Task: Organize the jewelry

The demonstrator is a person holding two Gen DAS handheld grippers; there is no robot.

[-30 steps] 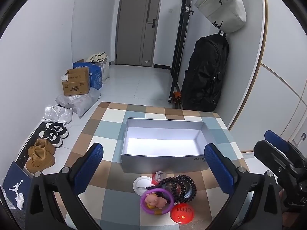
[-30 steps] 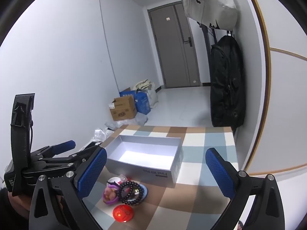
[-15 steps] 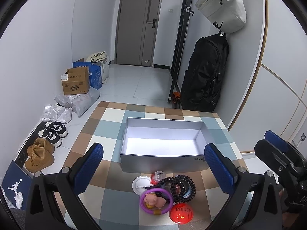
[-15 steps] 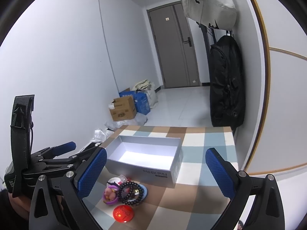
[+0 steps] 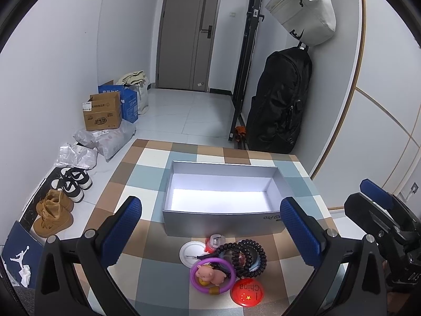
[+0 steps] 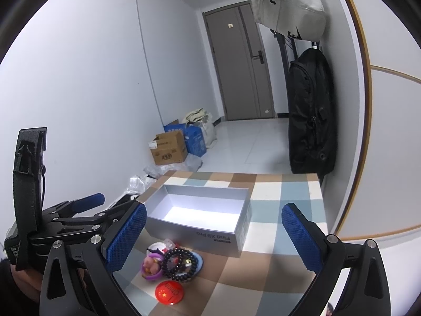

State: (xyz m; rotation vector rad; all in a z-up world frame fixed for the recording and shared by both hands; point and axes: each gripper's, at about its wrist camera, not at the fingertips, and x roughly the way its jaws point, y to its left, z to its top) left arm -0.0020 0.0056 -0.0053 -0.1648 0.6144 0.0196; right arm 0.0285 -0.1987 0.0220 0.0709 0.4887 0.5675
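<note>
Home entryway: front door (image 5: 188, 34), shoes (image 5: 63, 194), hung backpack (image 5: 279, 100).

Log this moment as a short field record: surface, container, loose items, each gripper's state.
surface: checked tablecloth
container: open grey box, nothing visible inside
loose items: clustered in front of the box, outside it: black bead bracelet, purple ring with pink pig, red China badge, white round badge
left gripper: open, holding nothing, above the cluster
right gripper: open, holding nothing
progress: nothing boxed yet
</note>
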